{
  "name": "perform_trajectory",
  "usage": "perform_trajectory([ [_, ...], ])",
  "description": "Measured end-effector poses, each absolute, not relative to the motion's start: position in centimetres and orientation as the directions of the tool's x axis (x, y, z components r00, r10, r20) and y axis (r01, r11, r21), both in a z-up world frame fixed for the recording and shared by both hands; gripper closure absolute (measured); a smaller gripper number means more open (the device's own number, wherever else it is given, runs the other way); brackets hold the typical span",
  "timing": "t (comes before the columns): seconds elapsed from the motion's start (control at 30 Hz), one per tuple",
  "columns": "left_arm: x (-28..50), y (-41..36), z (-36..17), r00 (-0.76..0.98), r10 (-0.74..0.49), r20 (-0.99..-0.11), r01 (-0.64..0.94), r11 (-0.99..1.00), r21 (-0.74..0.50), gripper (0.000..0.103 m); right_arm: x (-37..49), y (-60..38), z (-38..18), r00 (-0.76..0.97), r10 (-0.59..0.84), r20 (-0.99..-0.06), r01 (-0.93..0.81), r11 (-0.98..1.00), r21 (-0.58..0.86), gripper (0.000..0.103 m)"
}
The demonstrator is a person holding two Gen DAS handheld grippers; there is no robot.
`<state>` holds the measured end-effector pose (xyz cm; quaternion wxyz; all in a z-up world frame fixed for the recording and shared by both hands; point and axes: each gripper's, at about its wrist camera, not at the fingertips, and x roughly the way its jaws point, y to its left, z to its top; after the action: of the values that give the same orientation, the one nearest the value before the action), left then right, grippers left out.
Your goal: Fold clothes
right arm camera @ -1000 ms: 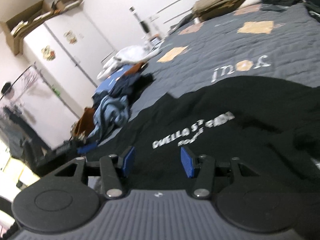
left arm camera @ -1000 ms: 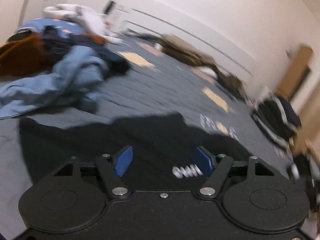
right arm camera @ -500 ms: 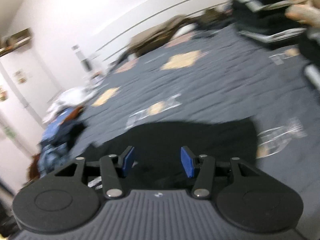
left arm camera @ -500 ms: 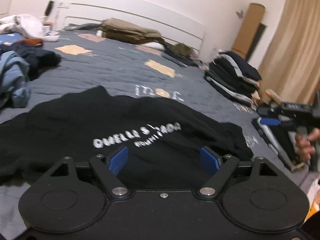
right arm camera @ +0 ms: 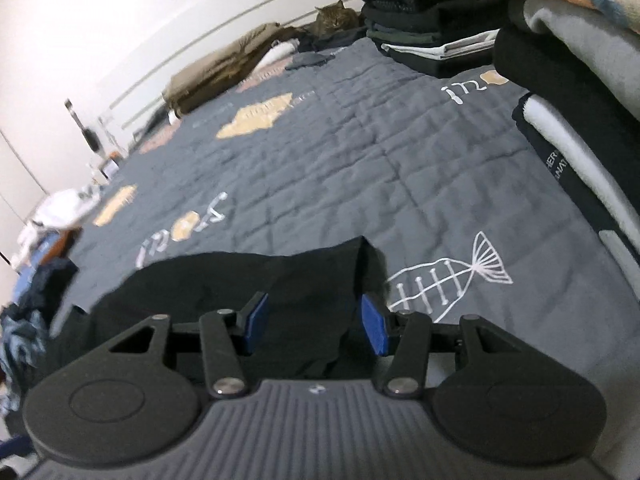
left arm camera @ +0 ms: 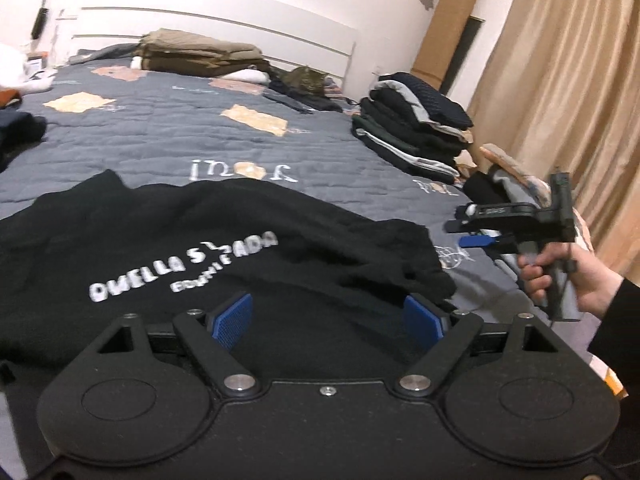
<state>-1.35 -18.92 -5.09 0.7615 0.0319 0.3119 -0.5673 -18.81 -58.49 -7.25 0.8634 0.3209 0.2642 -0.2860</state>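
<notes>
Black T-shirt [left arm camera: 224,248] lies spread and rumpled on the bed [left arm camera: 160,136], print up, at 12 o'clock of the left claw [left arm camera: 328,320]. Both claws gape wide, empty; right claw [right arm camera: 314,324] hovers over its hem corner at 3 o'clock. Likely smoothing or lining up a fold: next calls for pinching an edge.

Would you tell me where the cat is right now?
The cat lies at the far end of the bed by the headboard, between the brown bedding and the stack of folded clothes.

Black linkage grippers, blue fingers [left arm camera: 234,318]; black sleeve [left arm camera: 618,320].
</notes>
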Motion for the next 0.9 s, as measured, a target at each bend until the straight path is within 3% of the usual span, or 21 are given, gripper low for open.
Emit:
perform_trajectory([
  [0.4, -2.5, -21.4, -5.3, 0.134, -0.85, -0.509, 0.894, 0.326, -0.309, 0.02, -16.8, -60.7, -9.3, 0.697, -0.331, -0.636, 0.619, 0.726, 0.3, 0.053],
  [0.6, -2.3, -22.2, -5.6, 0.142, -0.844, -0.517, 0.888, 0.339, -0.31, 0.02, -15.4, -61.5, -11.1, 0.701, -0.283, -0.655, 0.596, 0.737, 0.319, 0.053],
  [0.67, -2.1, -22.4, -5.7, 0.145, -0.839, -0.524, 0.885, 0.347, -0.311, 0.02, -14.9, -61.5, -11.6, 0.697, -0.276, -0.662, 0.595, 0.738, 0.319, 0.058],
  [0.7, -2.0, -22.5, -5.9, 0.149, -0.836, -0.528, 0.884, 0.352, -0.309, 0.02, -14.6, -61.5, -11.8, 0.696, -0.275, -0.663, 0.594, 0.739, 0.318, 0.072],
  [0.73, -1.9, -22.6, -6.0, 0.152, -0.833, -0.532, 0.882, 0.357, -0.306, 0.02, -14.5, -61.6, -12.0, 0.7, -0.279, -0.658, 0.595, 0.737, 0.32, 0.094],
  [0.9, -1.5, -22.8, -6.3, 0.164, -0.824, -0.542, 0.877, 0.373, -0.304, 0.02, -15.9, -63.3, -11.1, 0.741, -0.333, -0.583, 0.622, 0.668, 0.408, 0.1],
])
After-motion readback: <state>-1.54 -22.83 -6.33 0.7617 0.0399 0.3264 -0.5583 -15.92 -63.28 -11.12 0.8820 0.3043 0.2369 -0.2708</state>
